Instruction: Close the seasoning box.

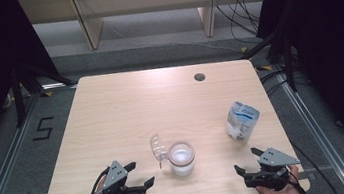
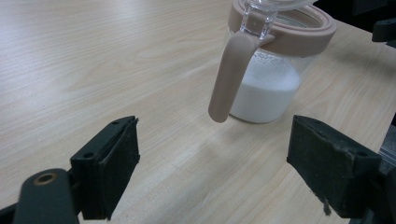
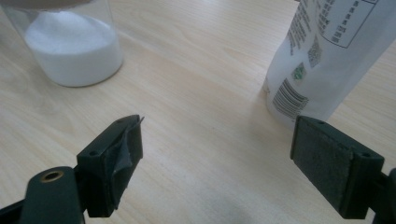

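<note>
Pale wood-grain desk carries a clear glass jar of white powder with a beige flip-lid, just ahead-right of the left gripper, the nearer one. Right gripper faces a white printed pouch. Both jaws gape, empty.

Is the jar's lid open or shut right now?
Open. The jar has its clear lid flipped back to one side, hanging from the rim, and the white powder shows through the uncovered mouth.
</note>
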Tool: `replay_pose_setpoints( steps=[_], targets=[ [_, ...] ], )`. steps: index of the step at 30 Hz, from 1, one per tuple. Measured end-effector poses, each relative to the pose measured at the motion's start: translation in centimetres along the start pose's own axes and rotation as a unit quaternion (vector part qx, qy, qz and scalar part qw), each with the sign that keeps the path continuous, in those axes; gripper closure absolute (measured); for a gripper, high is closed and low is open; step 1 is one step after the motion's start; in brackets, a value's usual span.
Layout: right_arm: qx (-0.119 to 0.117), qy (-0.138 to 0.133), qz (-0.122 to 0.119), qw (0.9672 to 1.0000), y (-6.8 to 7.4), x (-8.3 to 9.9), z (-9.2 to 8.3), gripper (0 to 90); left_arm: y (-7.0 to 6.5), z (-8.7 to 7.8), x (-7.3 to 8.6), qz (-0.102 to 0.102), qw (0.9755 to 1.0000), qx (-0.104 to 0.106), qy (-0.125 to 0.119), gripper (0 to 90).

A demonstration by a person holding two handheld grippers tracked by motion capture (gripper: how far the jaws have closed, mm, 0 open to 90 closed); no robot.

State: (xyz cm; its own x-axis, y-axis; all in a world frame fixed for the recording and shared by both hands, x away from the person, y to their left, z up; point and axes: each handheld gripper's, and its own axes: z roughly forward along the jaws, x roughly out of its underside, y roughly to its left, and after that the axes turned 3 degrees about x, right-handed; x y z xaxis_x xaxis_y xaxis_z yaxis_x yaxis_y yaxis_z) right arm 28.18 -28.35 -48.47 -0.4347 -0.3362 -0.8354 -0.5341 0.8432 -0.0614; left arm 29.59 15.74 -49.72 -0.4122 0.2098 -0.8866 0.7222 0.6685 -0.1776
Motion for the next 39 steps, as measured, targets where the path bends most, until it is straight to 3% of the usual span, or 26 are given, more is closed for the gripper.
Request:
replay_pose_setpoints(
  steps=[1, 4, 6, 7, 10, 11, 12, 13, 14, 15, 17, 22, 25, 27, 28, 30, 33, 35, 36, 39],
  targets=[
    [-0.002, 0.0, -0.002, 1.0, 0.1, 0.0, 0.0, 17.8, 0.1, -0.2, 0.0, 0.002, 1.0, -0.003, 0.004, 16.4],
    [-0.004, 0.005, 0.0, 1.0, 0.4, -0.1, -0.1, 17.8, 0.2, -0.4, -0.1, -0.019, 0.9998, 0.003, -0.002, 20.1],
    [-0.006, 0.004, -0.012, 0.9999, 0.5, -0.1, 0.0, 17.9, 0.2, -0.6, -0.3, -0.03, 0.9995, 0.007, -0.004, 23.3],
    [-0.005, 0.002, -0.017, 0.9998, 0.5, 0.0, 0.1, 17.9, 0.3, -0.6, -0.4, -0.026, 0.9996, 0.011, -0.005, 25.8],
    [-0.012, 0.002, -0.018, 0.9998, 0.6, 0.0, 0.0, 18.7, 0.2, -0.7, -0.7, -0.041, 0.9991, 0.009, -0.009, 35.2],
    [-0.009, 0.008, 0.0, 0.9999, 1.0, -0.1, -0.2, 18.9, 0.2, -0.9, -0.8, -0.035, 0.9994, 0.005, -0.004, 39.5],
    [-0.015, 0.004, -0.011, 0.9998, 0.8, -0.1, 0.0, 18.9, 0.2, -1.0, -1.0, -0.025, 0.9996, 0.008, -0.008, 44.1],
    [-0.008, 0.0, -0.023, 0.9997, 0.8, -0.2, 0.0, 19.0, 0.1, -1.1, -1.1, -0.032, 0.9994, 0.008, -0.009, 49.7],
    [-0.006, -0.004, -0.031, 0.9995, 0.7, -0.2, 0.1, 19.1, 0.0, -1.2, -1.3, -0.027, 0.9996, 0.006, -0.01, 53.8],
    [-0.012, 0.004, -0.022, 0.9997, 0.9, -0.2, 0.1, 19.3, -0.1, -1.3, -1.4, -0.021, 0.9997, 0.003, -0.011, 58.1],
    [-0.012, -0.001, -0.024, 0.9996, 1.1, -0.2, 0.2, 19.4, -0.1, -1.4, -1.7, -0.006, 0.9999, 0.004, -0.014, 65.5],
    [-0.019, 0.003, -0.026, 0.9995, 1.0, -0.2, 0.3, 19.6, -0.2, -1.0, -2.3, 0.0, 0.9998, 0.006, -0.019, 77.9],
    [-0.019, 0.003, -0.026, 0.9995, 1.1, -0.2, 0.3, 20.1, -0.4, -0.7, -2.6, -0.002, 0.9997, 0.007, -0.023, 82.7],
    [-0.014, 0.0, -0.04, 0.9991, 1.0, -0.2, 0.3, 20.5, -0.5, -0.6, -2.9, 0.0, 0.9997, 0.006, -0.024, 85.2],
    [-0.015, 0.004, -0.036, 0.9992, 1.1, -0.2, 0.3, 20.7, -0.5, -0.6, -3.0, 0.008, 0.9997, 0.008, -0.023, 86.5],
    [-0.023, 0.006, -0.036, 0.9991, 1.2, -0.2, 0.4, 21.1, -0.6, -0.5, -3.2, 0.002, 0.9996, 0.014, -0.025, 88.9],
    [-0.023, 0.007, -0.041, 0.9989, 1.2, -0.2, 0.4, 21.5, -1.1, -0.4, -3.5, 0.003, 0.9996, 0.017, -0.024, 89.4],
    [-0.016, 0.011, -0.03, 0.9993, 1.4, -0.2, 0.4, 21.6, -1.1, -0.3, -3.7, 0.014, 0.9995, 0.017, -0.024, 89.4],
    [-0.013, 0.004, -0.047, 0.9988, 1.2, -0.2, 0.5, 21.6, -1.2, -0.3, -3.8, 0.013, 0.9994, 0.018, -0.025, 89.5],
    [-0.02, 0.009, -0.042, 0.9989, 1.3, -0.2, 0.5, 21.8, -1.2, -0.1, -4.1, 0.015, 0.9995, 0.015, -0.025, 89.5]
  ],
)
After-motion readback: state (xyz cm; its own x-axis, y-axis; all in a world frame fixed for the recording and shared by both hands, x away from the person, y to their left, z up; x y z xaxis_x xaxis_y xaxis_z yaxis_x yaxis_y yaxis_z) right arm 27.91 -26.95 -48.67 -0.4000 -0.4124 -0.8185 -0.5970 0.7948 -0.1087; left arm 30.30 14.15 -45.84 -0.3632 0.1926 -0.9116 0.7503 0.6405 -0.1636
